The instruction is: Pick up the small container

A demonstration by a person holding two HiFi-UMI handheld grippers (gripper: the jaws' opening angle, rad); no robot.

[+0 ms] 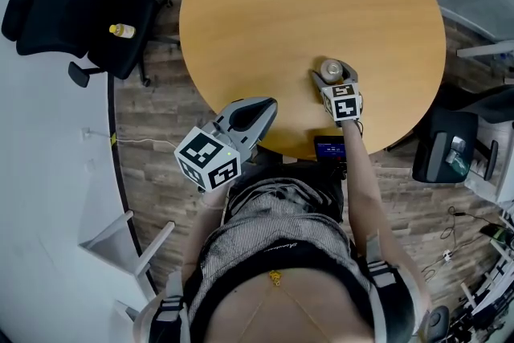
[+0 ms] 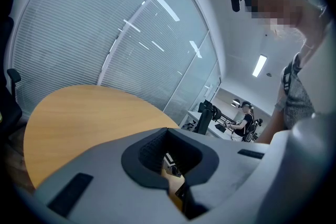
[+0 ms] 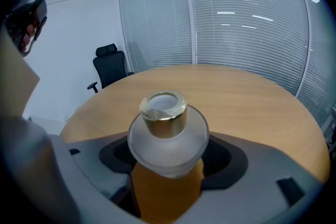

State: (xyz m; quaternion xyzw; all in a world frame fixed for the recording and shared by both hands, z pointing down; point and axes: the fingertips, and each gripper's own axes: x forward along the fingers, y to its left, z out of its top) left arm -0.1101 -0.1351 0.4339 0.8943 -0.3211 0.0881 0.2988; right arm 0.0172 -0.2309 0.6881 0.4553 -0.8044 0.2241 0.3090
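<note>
R gripper (image 1: 333,79) clamped on jar (image 3: 167,136), mid-right of head view on table (image 1: 265,12): grasp looks done, lift not evident; L gripper (image 2: 169,160) closed, empty.

small container (image 3: 167,139) | frosted round body, gold collar | upright | held between right tongs (image 3: 167,162)

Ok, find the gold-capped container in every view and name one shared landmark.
Head view: the container stands right of centre on the table, at the right claw's tips.
Left gripper view: not in it.
Right gripper view: dead centre, gripped between the jaws.
Shared landmark: the round wooden table.
</note>
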